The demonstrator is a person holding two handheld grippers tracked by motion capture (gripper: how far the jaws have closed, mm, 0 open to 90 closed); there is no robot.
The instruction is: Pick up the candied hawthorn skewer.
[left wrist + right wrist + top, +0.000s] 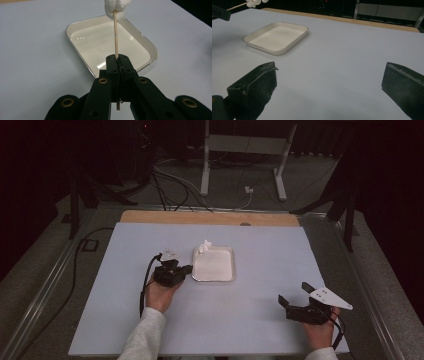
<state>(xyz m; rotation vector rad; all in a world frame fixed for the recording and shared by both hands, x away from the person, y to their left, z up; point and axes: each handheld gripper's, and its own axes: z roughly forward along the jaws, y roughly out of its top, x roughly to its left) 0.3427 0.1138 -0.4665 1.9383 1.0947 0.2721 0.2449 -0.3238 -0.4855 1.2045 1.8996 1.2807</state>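
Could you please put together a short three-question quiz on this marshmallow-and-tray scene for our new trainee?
1. True or false: the left tool is shut on a wooden skewer.
2. What sits on the skewer's far end? A) a grape B) a marshmallow C) nothing
3. In what state are the right tool's jaws, and is anything between them?

Key:
1. True; its jaws pinch the skewer.
2. B; the white marshmallow hangs above the far rim of the white tray.
3. Wide apart with nothing between them, above the pale blue table.
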